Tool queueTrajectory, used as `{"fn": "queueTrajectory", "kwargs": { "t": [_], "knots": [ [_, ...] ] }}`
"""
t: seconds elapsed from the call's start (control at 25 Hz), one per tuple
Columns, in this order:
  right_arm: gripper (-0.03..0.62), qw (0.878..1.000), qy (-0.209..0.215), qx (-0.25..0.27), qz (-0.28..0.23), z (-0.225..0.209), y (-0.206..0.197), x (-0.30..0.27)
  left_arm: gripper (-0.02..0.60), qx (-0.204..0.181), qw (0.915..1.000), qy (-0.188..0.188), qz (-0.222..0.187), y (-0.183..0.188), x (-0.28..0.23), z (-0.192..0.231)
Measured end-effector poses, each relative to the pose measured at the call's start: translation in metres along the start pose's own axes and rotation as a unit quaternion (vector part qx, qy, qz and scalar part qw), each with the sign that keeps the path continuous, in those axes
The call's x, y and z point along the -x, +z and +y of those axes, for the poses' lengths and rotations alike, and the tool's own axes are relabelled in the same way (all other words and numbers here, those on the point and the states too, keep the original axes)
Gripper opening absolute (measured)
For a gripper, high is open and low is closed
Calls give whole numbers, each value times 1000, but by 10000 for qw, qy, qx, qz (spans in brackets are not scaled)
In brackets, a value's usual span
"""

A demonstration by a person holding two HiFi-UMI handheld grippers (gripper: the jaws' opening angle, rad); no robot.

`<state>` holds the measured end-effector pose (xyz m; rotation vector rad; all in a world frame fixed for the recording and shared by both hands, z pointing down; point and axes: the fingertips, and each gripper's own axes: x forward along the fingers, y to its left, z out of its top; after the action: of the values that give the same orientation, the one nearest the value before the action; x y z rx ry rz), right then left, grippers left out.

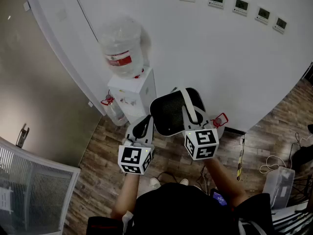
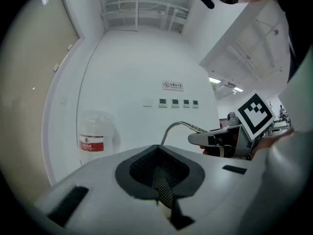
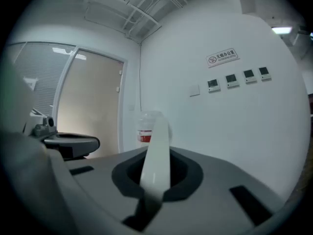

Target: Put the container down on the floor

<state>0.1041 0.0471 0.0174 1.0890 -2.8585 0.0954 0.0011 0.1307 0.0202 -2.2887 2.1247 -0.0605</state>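
Observation:
A black mesh container (image 1: 171, 112) with a white handle (image 1: 188, 104) hangs in front of me above the wooden floor (image 1: 100, 165). My right gripper (image 1: 191, 124) is shut on that handle, and in the right gripper view the white strip (image 3: 156, 155) runs up out of the closed right gripper (image 3: 149, 199). At the container's left edge my left gripper (image 1: 142, 129) holds it. A strip of black mesh (image 2: 161, 177) is pinched in the closed left gripper (image 2: 164, 202). Both gripper bodies hide the container in their own views.
A white water dispenser (image 1: 132, 94) with an upturned bottle (image 1: 122, 45) stands against the curved wall just beyond the container. A glass partition (image 1: 29, 180) is at the left. Cables and a clear box (image 1: 279, 185) lie on the floor at the right.

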Motion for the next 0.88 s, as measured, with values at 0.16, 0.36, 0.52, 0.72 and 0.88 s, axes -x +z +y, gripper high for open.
{"fn": "queueTrajectory", "kwargs": {
  "t": [0.16,0.36,0.52,0.72,0.88],
  "knots": [
    [31,10000,-17,-11,-15,3,-1,5,17,16,10000,1,-9,0,6,-2],
    [31,10000,23,10,-30,4,-2,12,17,75,10000,38,-24,0,10,-6],
    [31,10000,59,28,-30,3,-2,16,17,92,9999,61,0,-2,10,-12],
    [31,9999,107,46,-27,-6,-5,21,17,90,9999,95,-12,-3,5,-21],
    [31,9999,141,54,-32,-16,-6,22,17,87,9998,161,-19,-2,0,-27]
  ]
}}
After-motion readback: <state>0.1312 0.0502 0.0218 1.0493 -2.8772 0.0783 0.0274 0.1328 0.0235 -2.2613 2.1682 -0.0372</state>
